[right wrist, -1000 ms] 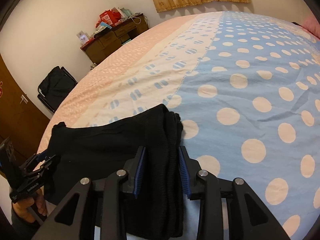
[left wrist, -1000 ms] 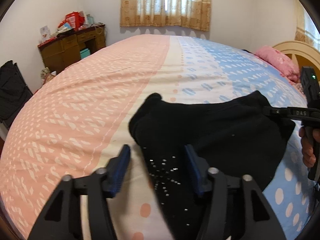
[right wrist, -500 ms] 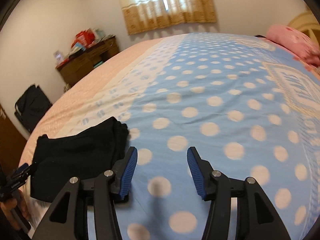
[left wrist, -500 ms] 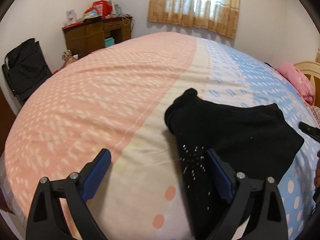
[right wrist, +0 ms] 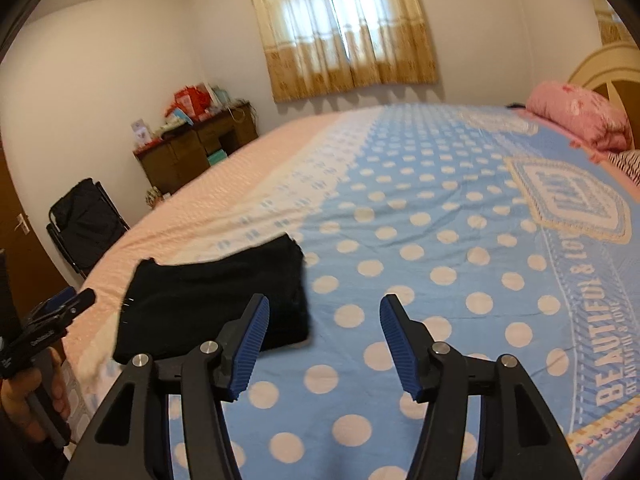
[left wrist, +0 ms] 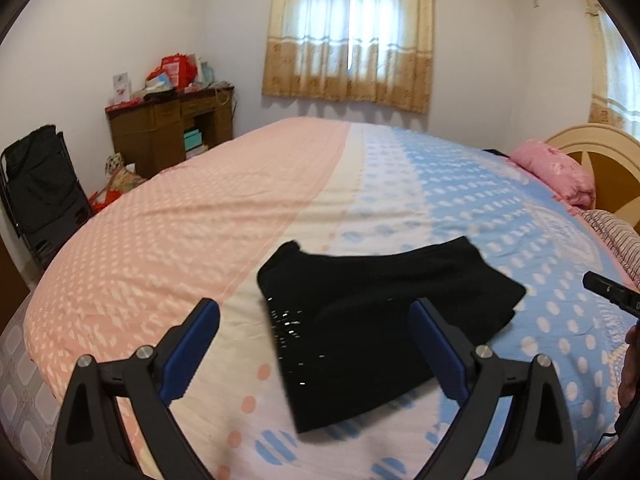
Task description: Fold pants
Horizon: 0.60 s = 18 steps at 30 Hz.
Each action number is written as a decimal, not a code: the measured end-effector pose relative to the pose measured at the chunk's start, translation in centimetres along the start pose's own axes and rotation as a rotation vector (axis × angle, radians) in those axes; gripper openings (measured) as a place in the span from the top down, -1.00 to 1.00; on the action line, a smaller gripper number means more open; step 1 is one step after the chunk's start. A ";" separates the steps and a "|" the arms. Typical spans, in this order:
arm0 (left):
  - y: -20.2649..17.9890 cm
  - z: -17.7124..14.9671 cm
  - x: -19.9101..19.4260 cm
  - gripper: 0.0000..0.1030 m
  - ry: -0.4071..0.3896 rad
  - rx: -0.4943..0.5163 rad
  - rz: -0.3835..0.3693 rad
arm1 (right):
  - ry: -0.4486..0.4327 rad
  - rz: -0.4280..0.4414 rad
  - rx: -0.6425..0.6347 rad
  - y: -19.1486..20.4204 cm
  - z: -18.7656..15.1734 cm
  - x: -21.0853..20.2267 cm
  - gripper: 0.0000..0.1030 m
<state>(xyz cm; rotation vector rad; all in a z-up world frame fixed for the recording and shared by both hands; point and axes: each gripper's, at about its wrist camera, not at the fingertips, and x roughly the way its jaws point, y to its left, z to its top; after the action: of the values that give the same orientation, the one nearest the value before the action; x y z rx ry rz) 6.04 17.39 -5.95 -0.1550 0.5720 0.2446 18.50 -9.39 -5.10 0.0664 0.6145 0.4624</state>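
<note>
1. My left tool is spread wide with nothing between its blue pads; it hangs above the near edge of the bed. My right tool is likewise wide apart and empty, over the blue dotted part of the sheet.
2. The pants lie on the bed as a compact black bundle, folded into a rough rectangle. They sit across the cream band of the bedsheet, where the pink side meets the blue. In the right wrist view the pants are just left of my right tool, apart from it.
3. I judge the fabric soft, light and limp, a knit that will sag and slide layer over layer if I lift one ply alone. A patch of small shiny studs shows near the left edge; I would not pinch there.
4. If another tuck is needed, I would take the thick folded edges: the left tool at the near left corner, the right tool at the right-hand edge, pinching all layers together.
5. The fold looks finished or nearly so, though one far corner pokes up a little.
6. Farther off stand a wooden desk, a black folding chair, a pink pillow and the curtained window.
</note>
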 end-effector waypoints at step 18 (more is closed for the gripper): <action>-1.5 0.7 -1.8 -0.96 -0.063 0.035 -0.018 | -0.027 0.044 -0.009 1.9 -0.4 -1.8 -0.23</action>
<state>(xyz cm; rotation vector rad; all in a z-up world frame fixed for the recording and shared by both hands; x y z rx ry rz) 5.39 15.72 -4.31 -0.1178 0.5119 0.2206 16.25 -8.55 -4.06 0.0777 0.5856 0.5062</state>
